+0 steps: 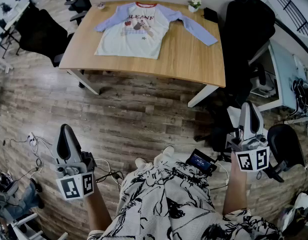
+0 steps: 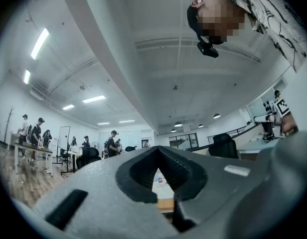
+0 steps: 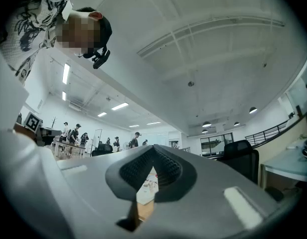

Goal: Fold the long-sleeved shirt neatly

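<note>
Long-sleeved shirt [image 1: 135,30]: flat and face up on the worktop [image 1: 184,59], toward its far left part. Collar lies at the far edge, hem faces the person. Pale body, lilac sleeves, red neck trim, print on the chest. The sleeve on the person's right [image 1: 199,31] runs out slantwise across the worktop; the other sleeve is short in view, angled off toward the left edge. Body looks smooth, few wrinkles. Judged as thin knit: light, limp, no stiffness, and likely to drag and bunch if pulled from one point. It should slide fairly easily on the smooth wood. Best holds are probably a cuff or shoulder seam for bringing the sleeves in, then the two hem corners together for folding the body up, pinching only the layers meant to move. Also on the worktop, at its far right: a small potted plant [image 1: 194,4] and a dark pouch [image 1: 210,14], both near the outstretched sleeve but apart from it. A black chair [image 1: 246,39] stands against the worktop's right end. Left claw [image 1: 68,130] and right claw [image 1: 249,106] hang over the wooden floor [image 1: 144,114], well short of the worktop's near edge. Each has its jaws together on nothing. Folding not yet begun.
</note>
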Available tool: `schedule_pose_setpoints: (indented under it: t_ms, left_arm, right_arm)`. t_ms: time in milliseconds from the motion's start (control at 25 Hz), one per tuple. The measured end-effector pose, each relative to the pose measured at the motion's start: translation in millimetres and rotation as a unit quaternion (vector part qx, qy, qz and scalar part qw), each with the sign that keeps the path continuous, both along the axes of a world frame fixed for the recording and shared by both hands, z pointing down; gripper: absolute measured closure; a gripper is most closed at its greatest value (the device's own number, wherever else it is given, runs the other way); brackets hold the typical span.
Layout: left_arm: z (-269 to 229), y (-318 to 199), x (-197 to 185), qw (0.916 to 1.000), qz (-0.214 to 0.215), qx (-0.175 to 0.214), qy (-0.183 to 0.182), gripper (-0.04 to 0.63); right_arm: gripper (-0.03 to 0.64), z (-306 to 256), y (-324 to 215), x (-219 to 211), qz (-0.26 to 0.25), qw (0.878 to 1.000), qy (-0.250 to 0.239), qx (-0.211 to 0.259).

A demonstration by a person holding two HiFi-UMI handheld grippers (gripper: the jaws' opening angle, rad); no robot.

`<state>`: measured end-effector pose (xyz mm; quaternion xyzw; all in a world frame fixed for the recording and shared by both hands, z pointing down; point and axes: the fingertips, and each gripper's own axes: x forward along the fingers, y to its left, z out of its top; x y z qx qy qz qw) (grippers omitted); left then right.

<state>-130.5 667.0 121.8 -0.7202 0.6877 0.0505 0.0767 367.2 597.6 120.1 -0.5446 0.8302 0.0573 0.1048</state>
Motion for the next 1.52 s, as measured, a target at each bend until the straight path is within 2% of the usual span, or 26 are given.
schedule_pose_setpoints:
  t_ms: [360,600,720,840,880,920,960,1080,1200,1240,1360,1520]
  left_arm:
    - [5,-3,5,0.9999,0.007,-0.01,0.011,0.597]
    - [6,-3,14,0.9999,0.007,-0.003,-0.013,0.597]
    - [10,-6,15,0.9999,0.006,-0.015,-0.004,0.597]
    - [11,-5,17,0.9997,0.001,-0.016,-0.018,0.595]
    - [11,-5,18,0.9996,-0.001,-0.016,-0.022,0.565]
    - [11,-5,17,0.9997,-0.002,-0.016,-0.02,0.512]
    - [11,-5,16,0.9998,-0.003,-0.016,-0.015,0.453]
    - [11,-4,8,0.9998,-0.016,-0.013,-0.004,0.372]
    - [10,-5,3,0.9994,-0.033,-0.005,0.003,0.183]
    - [10,-5,3,0.9993,-0.038,-0.004,0.005,0.133]
    - [12,-7,5,0.999,-0.043,-0.009,0.002,0.095]
    - [17,-9,11,0.9986,-0.049,-0.022,0.0,0.091]
  right_arm:
    - [0.615,3,0,-5,-0.005,1.0,0.004,-0.011]
    - [0.617,3,3,-7,-0.018,0.999,-0.026,0.003]
    - [0.617,4,3,-13,-0.029,0.999,-0.018,0.004]
    - [0.615,7,2,-11,-0.027,1.0,-0.012,0.0]
    - [0.615,7,1,-9,-0.025,1.0,-0.014,-0.002]
    - [0.585,8,0,-7,-0.023,1.0,-0.015,-0.003]
    - [0.53,9,-1,-6,-0.021,1.0,-0.016,-0.006]
    - [0.406,12,-4,-3,-0.019,1.0,-0.018,-0.013]
    - [0.235,16,-8,-4,-0.025,0.999,-0.01,-0.019]
    - [0.196,18,-10,-5,-0.029,0.999,-0.005,-0.022]
    - [0.171,22,-16,-7,-0.041,0.999,0.005,-0.026]
    - [0.17,24,-26,-5,-0.049,0.998,0.001,-0.028]
